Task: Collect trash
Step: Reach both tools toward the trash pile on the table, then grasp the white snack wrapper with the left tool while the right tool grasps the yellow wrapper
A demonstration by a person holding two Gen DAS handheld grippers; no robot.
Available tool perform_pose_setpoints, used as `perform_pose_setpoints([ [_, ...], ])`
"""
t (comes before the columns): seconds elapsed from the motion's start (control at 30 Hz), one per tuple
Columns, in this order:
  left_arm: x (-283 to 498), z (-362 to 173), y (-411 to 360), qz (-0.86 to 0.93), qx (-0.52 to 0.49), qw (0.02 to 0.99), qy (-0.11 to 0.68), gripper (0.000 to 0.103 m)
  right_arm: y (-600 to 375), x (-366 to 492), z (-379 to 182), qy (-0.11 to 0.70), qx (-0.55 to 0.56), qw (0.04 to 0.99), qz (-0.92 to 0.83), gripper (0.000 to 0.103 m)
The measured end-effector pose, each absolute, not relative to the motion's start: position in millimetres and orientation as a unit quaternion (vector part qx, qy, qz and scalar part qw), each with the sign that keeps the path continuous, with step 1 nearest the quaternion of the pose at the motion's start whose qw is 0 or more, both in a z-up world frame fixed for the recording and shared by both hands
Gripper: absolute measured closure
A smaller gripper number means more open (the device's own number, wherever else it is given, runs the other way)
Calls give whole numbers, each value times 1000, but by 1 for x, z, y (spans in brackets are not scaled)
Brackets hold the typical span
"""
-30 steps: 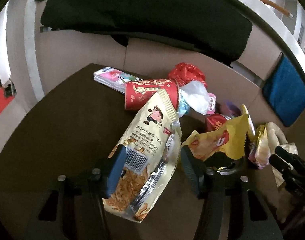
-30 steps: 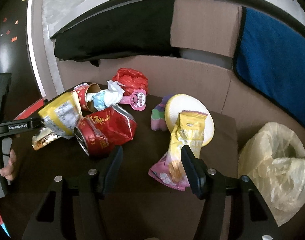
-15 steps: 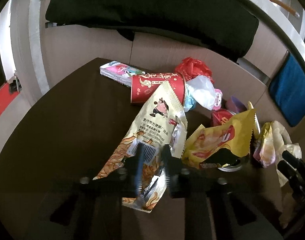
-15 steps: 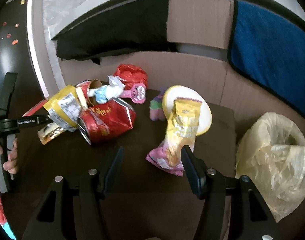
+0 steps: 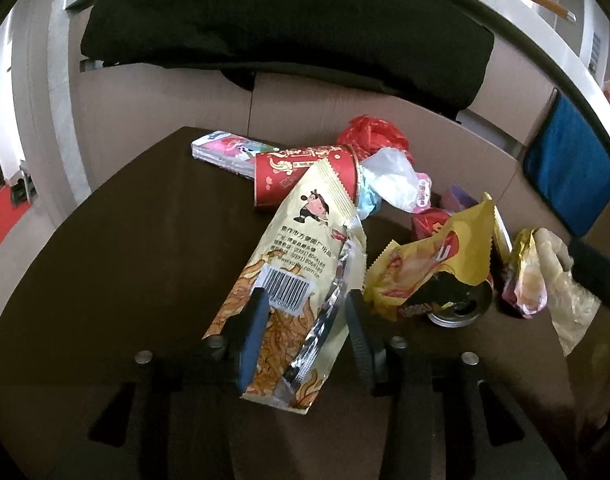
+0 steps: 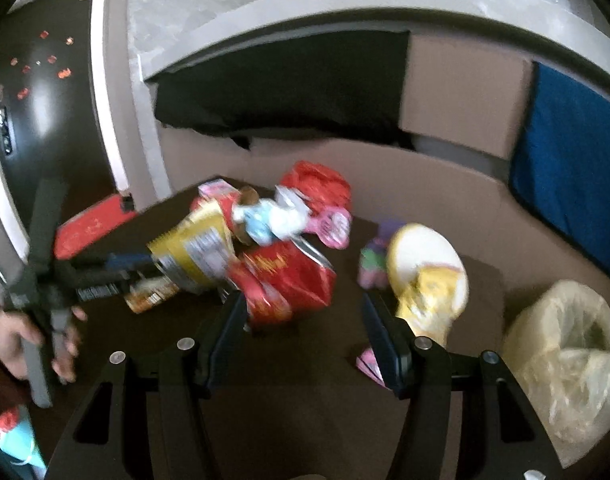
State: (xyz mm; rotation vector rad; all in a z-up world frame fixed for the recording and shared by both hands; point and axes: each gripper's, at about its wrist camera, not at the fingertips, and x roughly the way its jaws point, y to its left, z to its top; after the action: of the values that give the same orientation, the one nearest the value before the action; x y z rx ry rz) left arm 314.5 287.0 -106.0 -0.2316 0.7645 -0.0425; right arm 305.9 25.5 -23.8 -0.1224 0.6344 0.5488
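Note:
My left gripper (image 5: 305, 320) is shut on a cream snack bag (image 5: 301, 276) with a barcode, its jaws on either side of the bag's lower half. Beside it lie a yellow chip bag (image 5: 429, 264) over a crushed can (image 5: 461, 304), a red paper cup (image 5: 305, 176) and a red plastic wad (image 5: 373, 132). My right gripper (image 6: 305, 316) is open and empty above the dark table (image 6: 305, 400), near a crushed red can (image 6: 289, 284) and a yellow-pink wrapper (image 6: 429, 300). The left gripper (image 6: 117, 268) shows at the left of the right wrist view.
A translucent trash bag (image 6: 565, 356) stands open at the table's right edge. A pink booklet (image 5: 229, 150) lies at the back. White crumpled plastic (image 5: 389, 180) sticks out of the cup. A cardboard wall (image 5: 165, 88) with black cloth (image 5: 285, 32) and a blue cloth (image 6: 565, 152) surround the table.
My left gripper's jaws have closed from wide open onto the cream snack bag. My right gripper has pulled back and swung left; the wrapper has gone from between its jaws to its right.

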Motion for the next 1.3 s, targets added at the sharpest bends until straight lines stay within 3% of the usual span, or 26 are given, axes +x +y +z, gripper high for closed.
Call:
perform_pose_setpoints([
  [0.2,298,-96,307,-1,-124,925,359,62,75,328,-12,327,11,888,324,46],
  [0.33,285,-88,323,-6,-137,926,351,62,107,347,-37,369,15,876,310,46],
  [0.43,281,-85,332,-23,-150,925,349,62,114,355,-59,416,-7,860,294,79],
  [0.57,287,-85,330,-36,-165,923,347,60,87,347,-55,401,-2,866,298,88],
  [0.87,327,-89,334,27,-151,920,361,53,-4,327,-20,341,11,909,241,90],
  [1.1,357,-112,370,-31,-268,879,394,53,-32,325,-39,363,35,902,233,90],
  [1.23,361,-116,354,-37,-242,867,434,53,-42,323,-46,369,44,899,233,90],
  [1.3,356,-113,338,-36,-223,871,437,59,-44,319,-46,367,45,900,231,90],
])
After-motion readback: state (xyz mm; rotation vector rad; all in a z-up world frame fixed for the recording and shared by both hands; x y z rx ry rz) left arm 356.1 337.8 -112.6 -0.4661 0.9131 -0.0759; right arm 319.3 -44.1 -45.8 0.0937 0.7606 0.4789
